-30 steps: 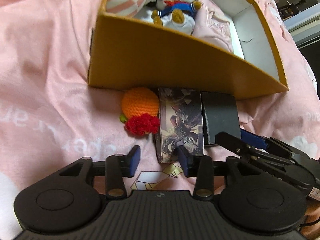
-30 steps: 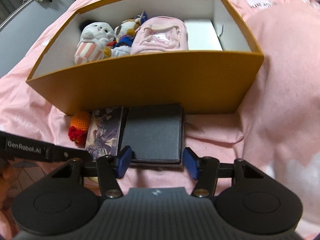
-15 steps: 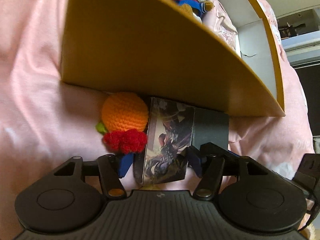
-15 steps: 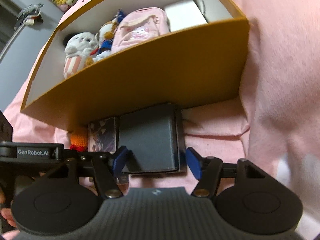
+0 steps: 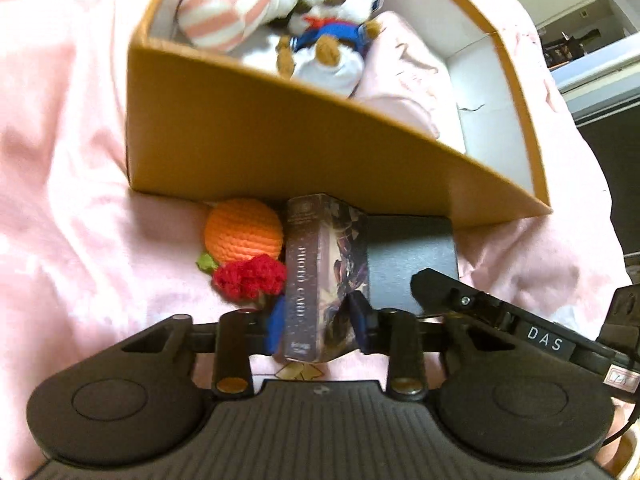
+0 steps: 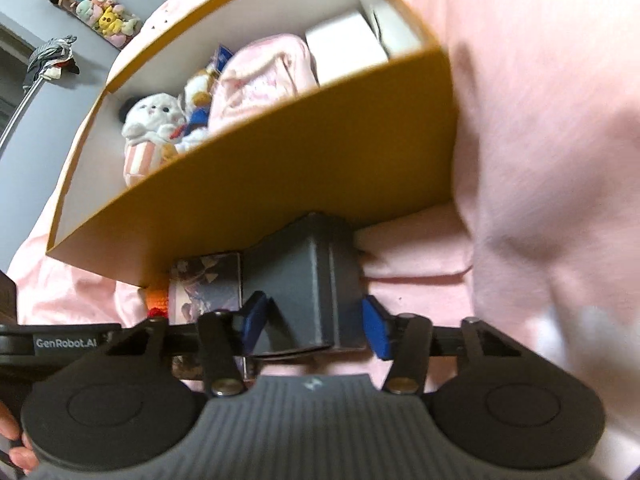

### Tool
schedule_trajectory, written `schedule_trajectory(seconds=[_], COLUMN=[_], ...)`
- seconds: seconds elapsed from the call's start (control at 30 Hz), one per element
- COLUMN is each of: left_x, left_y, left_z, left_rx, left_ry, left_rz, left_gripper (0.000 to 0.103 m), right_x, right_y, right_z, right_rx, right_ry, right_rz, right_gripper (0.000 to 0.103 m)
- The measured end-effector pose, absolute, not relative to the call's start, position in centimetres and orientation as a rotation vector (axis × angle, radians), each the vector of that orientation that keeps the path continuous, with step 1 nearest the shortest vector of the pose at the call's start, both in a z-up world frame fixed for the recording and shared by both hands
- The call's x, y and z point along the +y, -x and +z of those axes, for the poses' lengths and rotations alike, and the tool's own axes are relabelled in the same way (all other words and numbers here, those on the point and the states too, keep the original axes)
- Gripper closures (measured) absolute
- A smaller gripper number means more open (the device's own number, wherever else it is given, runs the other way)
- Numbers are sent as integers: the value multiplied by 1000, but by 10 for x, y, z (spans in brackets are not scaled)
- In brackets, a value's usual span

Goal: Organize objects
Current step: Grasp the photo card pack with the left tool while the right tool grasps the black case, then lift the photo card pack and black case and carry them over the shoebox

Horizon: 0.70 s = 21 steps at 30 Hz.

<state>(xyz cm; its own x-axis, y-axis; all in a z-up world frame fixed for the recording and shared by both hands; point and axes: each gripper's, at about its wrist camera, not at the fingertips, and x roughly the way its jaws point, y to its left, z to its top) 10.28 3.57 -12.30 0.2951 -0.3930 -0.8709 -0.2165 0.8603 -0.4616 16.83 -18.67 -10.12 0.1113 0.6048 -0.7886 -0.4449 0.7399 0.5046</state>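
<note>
My left gripper (image 5: 318,322) is shut on a photo card box (image 5: 320,272) with dark printed art, tilted up on its edge in front of the yellow cardboard box (image 5: 280,148). My right gripper (image 6: 316,324) is closed around a black box (image 6: 308,292), which is tipped up off the pink blanket. A crocheted orange with a red flower (image 5: 244,248) lies left of the card box. The yellow box (image 6: 280,168) holds a striped plush (image 5: 228,12), a dog plush (image 5: 328,44), a pink pouch (image 6: 264,76) and a white box (image 6: 344,44).
A pink blanket (image 5: 60,160) covers the whole surface. The right gripper's body (image 5: 500,320) crosses the left wrist view at lower right. Grey wall with hanging plush toys (image 6: 88,0) at far left.
Both grippers moved forward and closed on their boxes. The card box and the black box went from lying flat to tipped up on edge.
</note>
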Motion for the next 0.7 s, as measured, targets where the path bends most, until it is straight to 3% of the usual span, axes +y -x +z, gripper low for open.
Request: schedule_trajectory(seconds=[0.13, 0.7], left_x=[38, 21], left_y=[-102, -128], left_z=[-105, -123], left_rx=[1249, 1279], left_ry=[546, 476], left_rz=[-196, -169], left_gripper=[77, 72], right_x=[-190, -173], right_y=[-163, -179], right_z=[-86, -74], right_rx=[1193, 1169], right_ry=[-111, 51], right_rz=[803, 910], right_gripper=[63, 64])
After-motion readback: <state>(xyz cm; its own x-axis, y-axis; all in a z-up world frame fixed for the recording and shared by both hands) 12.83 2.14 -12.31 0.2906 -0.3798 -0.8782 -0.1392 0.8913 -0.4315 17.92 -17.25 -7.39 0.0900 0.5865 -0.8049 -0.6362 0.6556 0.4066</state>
